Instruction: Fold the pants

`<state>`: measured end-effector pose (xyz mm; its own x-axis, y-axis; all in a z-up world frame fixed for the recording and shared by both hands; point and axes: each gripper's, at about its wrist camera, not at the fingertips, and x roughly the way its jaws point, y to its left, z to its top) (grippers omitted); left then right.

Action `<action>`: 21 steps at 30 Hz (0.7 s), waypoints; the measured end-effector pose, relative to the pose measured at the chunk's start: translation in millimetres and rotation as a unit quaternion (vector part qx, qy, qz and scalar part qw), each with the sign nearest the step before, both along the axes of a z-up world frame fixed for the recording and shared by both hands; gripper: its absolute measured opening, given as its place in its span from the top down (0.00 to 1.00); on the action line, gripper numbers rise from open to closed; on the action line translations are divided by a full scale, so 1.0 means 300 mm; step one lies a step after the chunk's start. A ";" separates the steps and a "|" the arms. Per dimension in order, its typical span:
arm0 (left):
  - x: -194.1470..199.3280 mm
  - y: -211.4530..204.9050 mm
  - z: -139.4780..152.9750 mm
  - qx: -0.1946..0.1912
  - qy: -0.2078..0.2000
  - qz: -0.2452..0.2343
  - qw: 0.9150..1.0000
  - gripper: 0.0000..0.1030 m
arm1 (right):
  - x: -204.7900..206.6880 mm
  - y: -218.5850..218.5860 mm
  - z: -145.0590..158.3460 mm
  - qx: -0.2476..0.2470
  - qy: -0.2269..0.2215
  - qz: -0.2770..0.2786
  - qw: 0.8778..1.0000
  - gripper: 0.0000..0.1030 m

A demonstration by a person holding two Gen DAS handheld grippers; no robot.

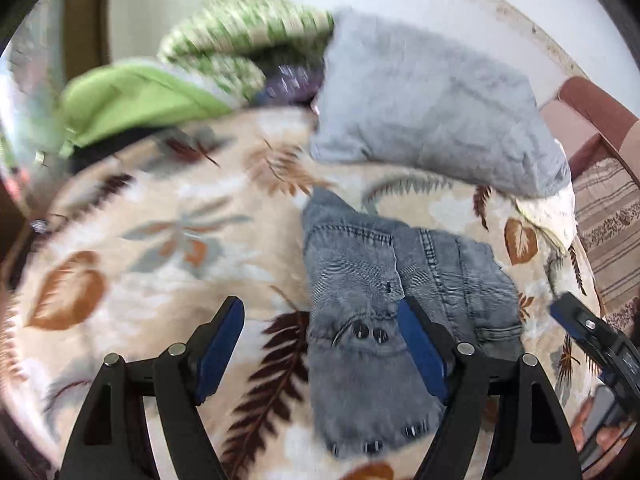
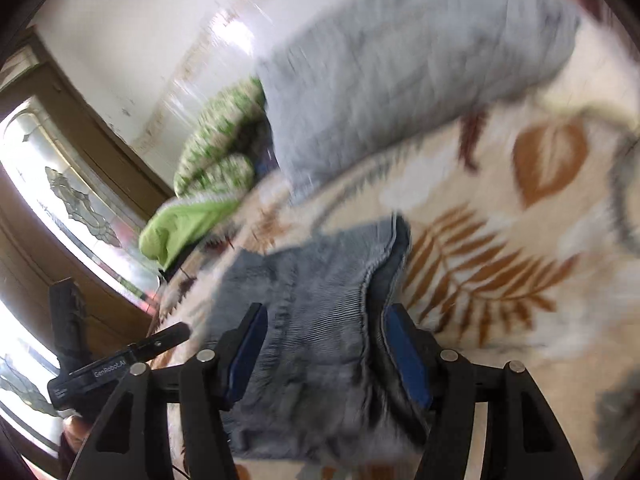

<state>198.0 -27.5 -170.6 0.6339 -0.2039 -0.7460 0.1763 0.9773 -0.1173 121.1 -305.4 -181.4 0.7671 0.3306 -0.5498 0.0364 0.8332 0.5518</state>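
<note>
Grey-blue jeans (image 1: 360, 272) lie folded into a compact bundle on a leaf-patterned blanket (image 1: 160, 240). My left gripper (image 1: 320, 316) hangs over their left part with its jaws wide apart; the right finger (image 1: 420, 340) overlaps the denim and the left one stands over bare blanket. In the right wrist view the jeans (image 2: 312, 280) run between the blue pads of my right gripper (image 2: 326, 324), which stands open just above the cloth. The picture is blurred. The right gripper (image 1: 580, 328) also shows at the left wrist view's right edge, and the left gripper (image 2: 120, 352) appears at the lower left of the right wrist view.
A light grey pillow (image 1: 420, 92) lies beyond the jeans. Left of it are a green patterned cloth (image 1: 240, 28) and a plain green cloth (image 1: 132, 100). A striped seat (image 1: 608, 216) stands past the bed's right edge. A window (image 2: 60, 184) is on the left.
</note>
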 end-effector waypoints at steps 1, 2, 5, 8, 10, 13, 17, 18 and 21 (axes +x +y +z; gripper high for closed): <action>-0.049 0.008 0.041 0.010 -0.014 0.009 1.000 0.22 | -0.039 0.013 0.039 -0.007 -0.012 -0.003 1.000 0.34; -0.087 0.011 0.073 0.017 -0.024 0.016 0.999 0.22 | -0.080 0.027 0.076 -0.018 -0.023 -0.006 1.000 0.32; -0.204 0.021 0.178 0.031 -0.062 0.026 0.997 0.20 | -0.173 0.075 0.181 -0.056 -0.046 -0.009 0.997 0.32; -0.322 0.034 0.285 0.053 -0.109 0.035 0.992 0.16 | -0.268 0.106 0.287 -0.078 -0.071 -0.010 0.994 0.29; -0.402 0.037 0.353 0.071 -0.143 0.039 0.986 0.12 | -0.329 0.125 0.353 -0.082 -0.089 -0.011 0.993 0.25; -0.508 0.046 0.445 0.081 -0.188 0.041 0.978 0.03 | -0.405 0.167 0.427 -0.094 -0.103 -0.012 0.990 0.23; -0.612 0.061 0.536 0.081 -0.224 0.045 0.970 0.01 | -0.492 0.234 0.498 -0.114 -0.125 -0.011 0.986 0.23; -0.633 0.066 0.554 0.082 -0.230 0.048 0.969 0.01 | -0.510 0.245 0.510 -0.116 -0.131 -0.009 0.985 0.22; -0.684 0.074 0.583 0.084 -0.241 0.056 0.965 0.00 | -0.566 0.275 0.543 -0.123 -0.145 -0.007 0.982 0.21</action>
<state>-7.0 -5.2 4.3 0.9267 -0.0150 -0.3756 0.0625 0.9914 0.1146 -48.7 -222.9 -18.3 0.9068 0.2030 -0.3694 -0.0800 0.9433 0.3221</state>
